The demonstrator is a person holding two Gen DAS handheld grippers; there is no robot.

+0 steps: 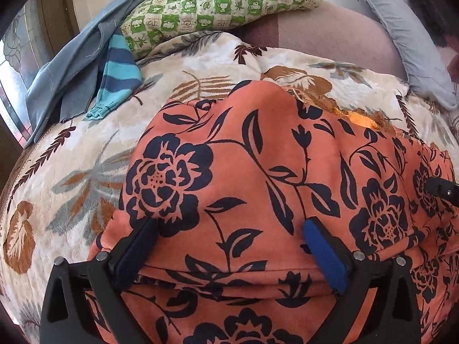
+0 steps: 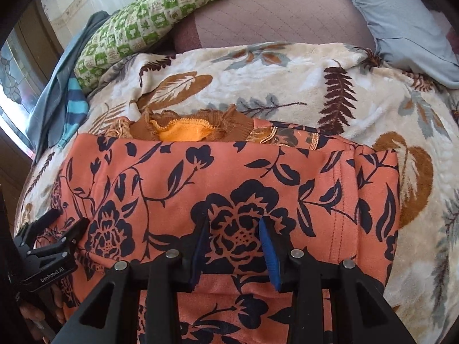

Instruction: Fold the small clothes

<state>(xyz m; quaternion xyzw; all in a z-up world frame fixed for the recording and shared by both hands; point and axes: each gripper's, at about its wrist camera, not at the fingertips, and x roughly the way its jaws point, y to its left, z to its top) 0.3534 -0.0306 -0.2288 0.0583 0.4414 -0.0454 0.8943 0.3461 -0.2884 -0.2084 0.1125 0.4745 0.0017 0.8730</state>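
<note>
The orange flowered garment [image 1: 258, 177] lay on the blanket-covered bed [image 1: 71, 172], its long axis running nine to three. The left tool [image 1: 229, 226] stood wide over its nine o'clock end, holding nothing; the right tool [image 2: 233, 223], narrower, seemed to pinch a ridge toward three o'clock.

So the bed's covered by a cream fleece blanket [image 2: 287, 86] with brown and grey leaf prints. An orange garment with dark flowers [image 2: 229, 177] lies folded on it, brown ribbed collar poking out. Far left there's a grey-blue garment [image 1: 66, 66] and a striped teal one [image 1: 117, 77], plus a green checked pillow [image 1: 218, 3] and a grey-blue pillow [image 1: 401, 28].
</note>
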